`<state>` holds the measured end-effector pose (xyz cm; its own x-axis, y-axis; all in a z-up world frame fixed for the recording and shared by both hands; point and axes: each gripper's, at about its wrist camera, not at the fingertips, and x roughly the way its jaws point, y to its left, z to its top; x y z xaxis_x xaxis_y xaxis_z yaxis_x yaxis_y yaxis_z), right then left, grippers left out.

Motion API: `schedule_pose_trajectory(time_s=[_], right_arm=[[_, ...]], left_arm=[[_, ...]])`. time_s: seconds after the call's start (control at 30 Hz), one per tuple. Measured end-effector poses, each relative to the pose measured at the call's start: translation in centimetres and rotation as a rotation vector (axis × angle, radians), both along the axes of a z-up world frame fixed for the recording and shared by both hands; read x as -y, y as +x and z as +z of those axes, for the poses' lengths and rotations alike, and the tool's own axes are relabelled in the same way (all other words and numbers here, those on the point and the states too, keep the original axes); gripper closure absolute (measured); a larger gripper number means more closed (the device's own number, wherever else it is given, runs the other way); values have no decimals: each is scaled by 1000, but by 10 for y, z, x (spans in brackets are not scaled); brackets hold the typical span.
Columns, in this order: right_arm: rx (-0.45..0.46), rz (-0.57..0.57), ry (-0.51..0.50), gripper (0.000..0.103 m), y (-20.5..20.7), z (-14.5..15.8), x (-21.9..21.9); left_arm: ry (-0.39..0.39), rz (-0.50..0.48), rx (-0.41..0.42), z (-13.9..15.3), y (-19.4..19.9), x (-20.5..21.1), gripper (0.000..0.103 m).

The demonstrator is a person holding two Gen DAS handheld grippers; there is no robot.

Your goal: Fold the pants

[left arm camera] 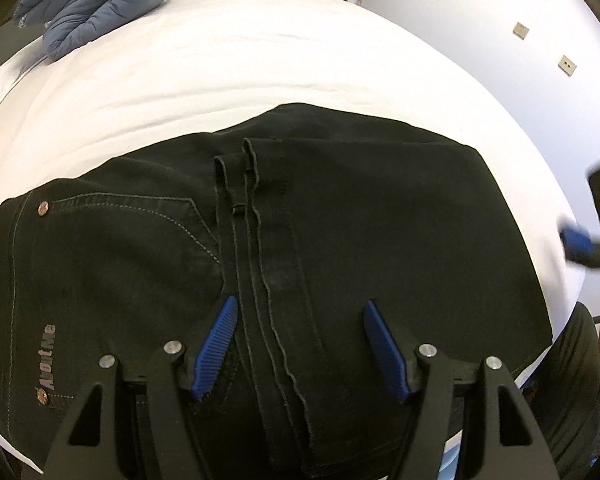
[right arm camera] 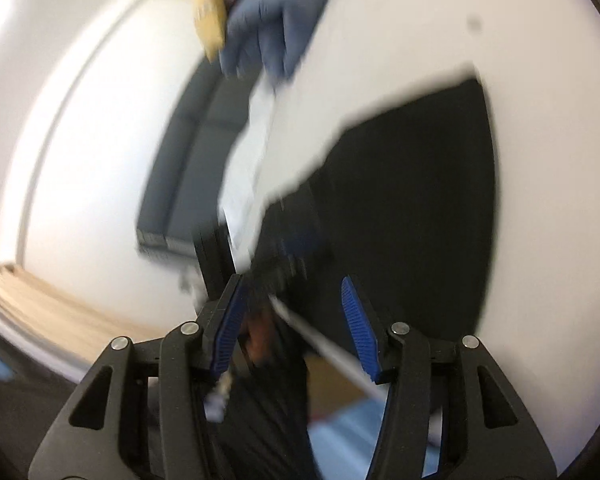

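Both grippers: left gripper [left arm camera: 300, 344] & right gripper [right arm camera: 294, 324] w/ black linkage arms, silver pivot screws, ribbed blue pads [left arm camera: 216, 350].

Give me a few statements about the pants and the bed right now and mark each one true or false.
1. The pants are black. True.
2. The pants lie on a wooden floor. False: they lie on a white sheet.
3. A blue quilted jacket sits at the far corner of the bed. True.
4. The left gripper is clamped on a sock. False: its jaws stand open above the pants, gripping nothing.
5. Lettering shows near the pants' pocket. True.
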<state>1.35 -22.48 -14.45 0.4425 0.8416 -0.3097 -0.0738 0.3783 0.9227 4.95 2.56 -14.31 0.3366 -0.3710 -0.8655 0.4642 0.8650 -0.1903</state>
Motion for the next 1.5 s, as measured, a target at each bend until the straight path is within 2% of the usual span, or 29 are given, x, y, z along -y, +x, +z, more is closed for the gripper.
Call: schedule_pose_trajectory(time_s=[0.03, 0.07, 0.1, 0.13, 0.17, 0.2, 0.27, 0.33, 0.37, 0.4, 0.43, 0.47, 0.5, 0.53, 0.63, 0.7, 0.73, 0.77, 0.83, 0.9, 0.97, 1.13, 1.17, 1.27, 1.37, 1.43, 1.5], right_arm=[[-12, -4, 9, 53, 9, -5, 2], [-67, -17, -17, 50, 25, -19, 2], [-146, -30, -92, 47, 36, -35, 1], [-213, -39, -155, 50, 40, -49, 3], [-248, -60, -177, 68, 44, -62, 3], [-235, -78, -166, 71, 42, -61, 3], [-230, -91, -169, 70, 38, -56, 2], [-217, -90, -191, 63, 32, -49, -5], [-211, -99, -191, 57, 28, -42, -7], [-211, -116, -172, 50, 25, -38, -8], [-209, -127, -151, 45, 22, -35, -7], [-201, -141, -121, 37, 18, -27, -10], [-185, -147, -101, 34, 16, -22, -16], [-168, -139, -102, 33, 17, -17, -23], [-147, -83, -71, 33, 23, -10, -48], [-172, -54, -77, 34, 31, -15, -64], [-202, -48, -89, 34, 33, -22, -70], [-247, -45, -113, 35, 36, -34, -74], [-238, -57, -117, 36, 36, -39, -77], [-248, -43, -127, 35, 35, -35, -82], [-261, -24, -143, 35, 33, -28, -87], [-274, -29, -99, 35, 33, -28, -91], [-277, -28, -96, 35, 32, -31, -89], [-267, 0, -76, 35, 30, -25, -96], [-242, 23, -72, 35, 35, -18, -99], [-225, 32, -68, 35, 37, -11, -103], [-214, 42, -65, 35, 38, -6, -107]], left_arm=[[-6, 8, 1, -1, 1, -2, 35], [-11, 13, 2, 1, 1, -3, 35], [-21, 20, 0, 1, 2, -6, 35], [-30, 25, -2, -1, 2, -11, 35], [-43, 38, -9, 0, 3, -16, 35], [-60, 49, -14, 1, 6, -23, 35], [-115, 98, -24, 6, 5, -42, 35], [-209, 185, 2, 19, -1, -75, 35], [-230, 216, 17, 23, -3, -88, 33], [-255, 264, 39, 28, -6, -108, 28], [-263, 322, 61, 34, -9, -129, 25], [-259, 356, 72, 36, -10, -141, 25], [-252, 414, 85, 40, -12, -162, 25], [-257, 457, 90, 43, -13, -177, 25], [-363, 612, 103, 48, -20, -234, 21], [-454, 753, 75, 35, -23, -275, 18], [-487, 786, 52, 31, -24, -282, 17], [-553, 844, -1, 18, -24, -300, 17], [-666, 914, -67, -3, -25, -320, 17], [-729, 959, -110, -20, -24, -332, 18], [-769, 972, -101, -25, -22, -341, 19], [-810, 980, -151, -36, -3, -340, 19], [-819, 984, -157, -32, -16, -333, 19], [-848, 1003, -171, -32, -16, -331, 20], [-848, 1030, -181, -30, -22, -334, 28], [-861, 1055, -170, -27, -29, -337, 28], [-809, 1065, -142, -21, -33, -335, 28]])
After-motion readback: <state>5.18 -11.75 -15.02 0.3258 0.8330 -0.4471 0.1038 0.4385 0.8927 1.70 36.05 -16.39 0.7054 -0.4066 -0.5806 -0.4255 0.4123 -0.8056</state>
